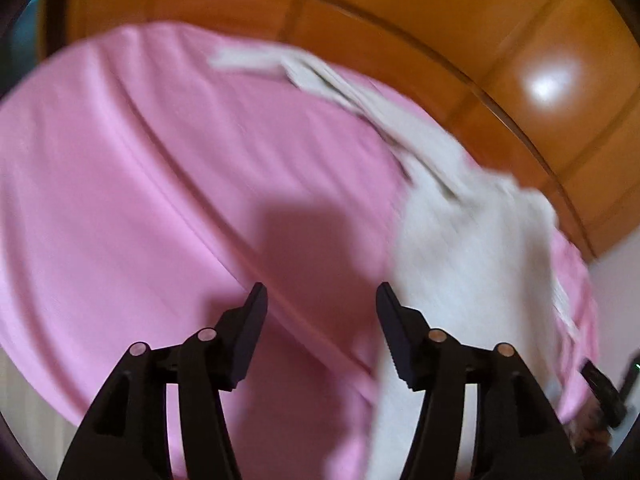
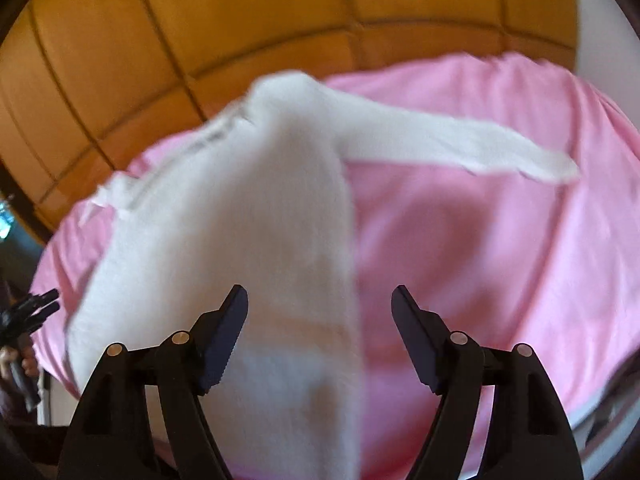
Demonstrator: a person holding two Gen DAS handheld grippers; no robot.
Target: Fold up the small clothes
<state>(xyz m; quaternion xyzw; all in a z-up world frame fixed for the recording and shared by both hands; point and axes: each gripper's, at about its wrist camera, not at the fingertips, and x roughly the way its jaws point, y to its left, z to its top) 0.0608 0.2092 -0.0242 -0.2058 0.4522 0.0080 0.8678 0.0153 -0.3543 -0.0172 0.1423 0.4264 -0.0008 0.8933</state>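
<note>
A small white garment (image 2: 240, 216) lies on a pink sheet (image 2: 500, 240), with one long sleeve (image 2: 460, 140) stretched out to the right. In the left wrist view the garment (image 1: 472, 248) lies to the right, its sleeve (image 1: 320, 76) running toward the far edge. My left gripper (image 1: 322, 292) is open and empty above the pink sheet (image 1: 140, 184), just left of the garment. My right gripper (image 2: 318, 294) is open and empty above the garment's near right edge. Both views are blurred.
An orange-brown panelled headboard (image 2: 200, 20) stands behind the bed; it also shows in the left wrist view (image 1: 440, 12). The other gripper (image 2: 28, 312) shows at the bed's left edge, and at the right edge in the left wrist view (image 1: 604, 392).
</note>
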